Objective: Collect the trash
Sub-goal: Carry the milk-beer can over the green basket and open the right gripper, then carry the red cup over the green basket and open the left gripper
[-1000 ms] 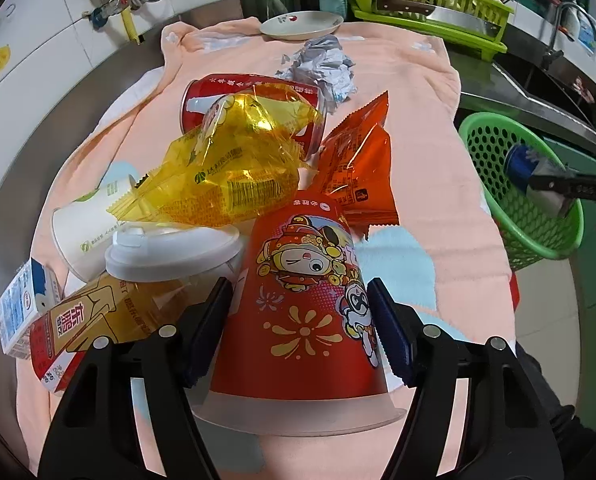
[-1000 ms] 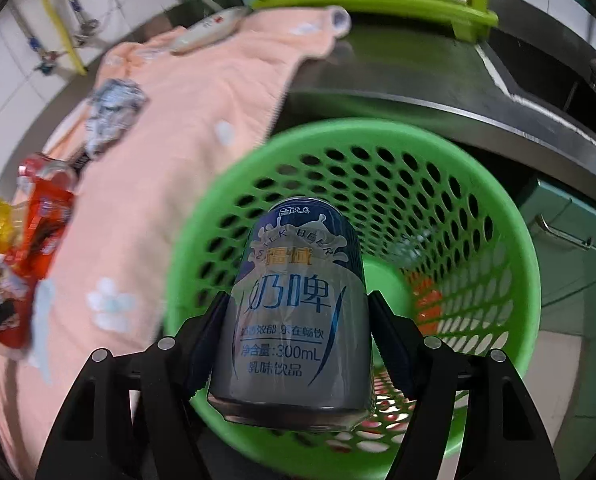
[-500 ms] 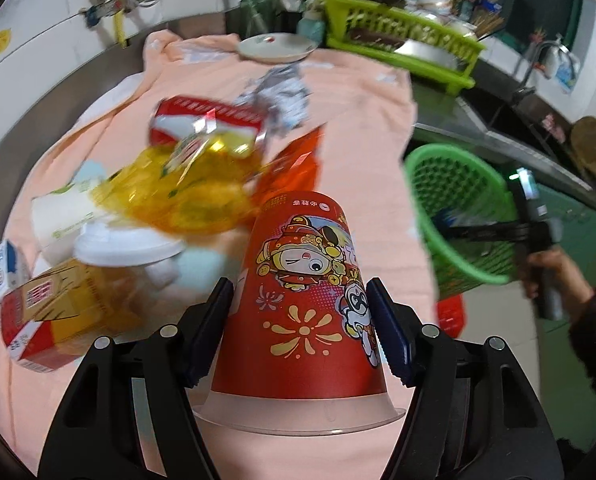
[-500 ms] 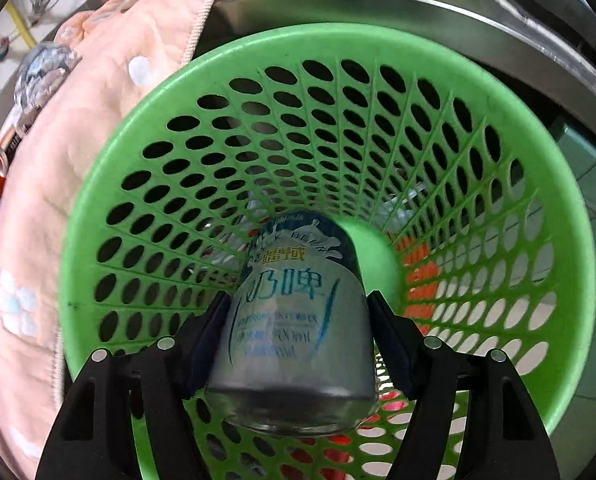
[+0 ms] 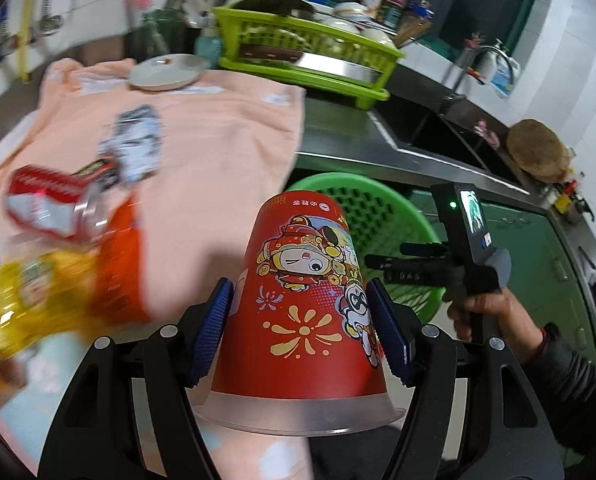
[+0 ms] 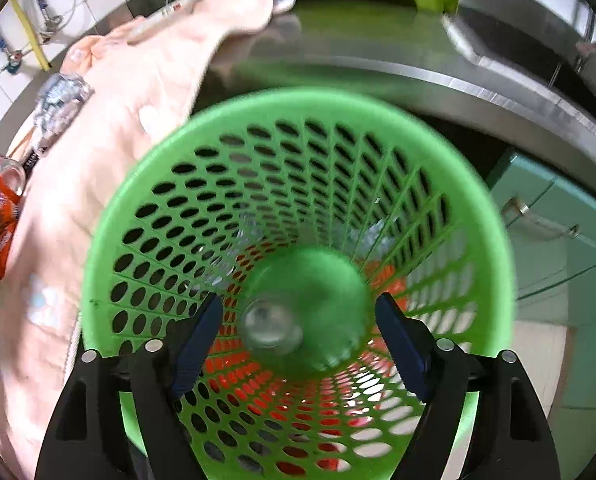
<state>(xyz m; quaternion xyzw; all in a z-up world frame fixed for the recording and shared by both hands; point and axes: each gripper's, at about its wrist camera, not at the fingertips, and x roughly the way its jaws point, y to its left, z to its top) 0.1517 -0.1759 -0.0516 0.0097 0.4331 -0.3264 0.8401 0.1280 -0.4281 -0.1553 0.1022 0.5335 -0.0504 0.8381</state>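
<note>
The red cup (image 5: 301, 300) is gripped by the left gripper (image 5: 301, 332) beyond the worktop's edge — best carried right over the green basket (image 6: 298, 104) before release. The right gripper (image 6: 298, 336) is spread, nothing held.

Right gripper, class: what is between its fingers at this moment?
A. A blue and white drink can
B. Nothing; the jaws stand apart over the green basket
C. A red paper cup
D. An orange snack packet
B: the right gripper is open and empty above the green basket, with a blurred can lying down inside the basket.
</note>
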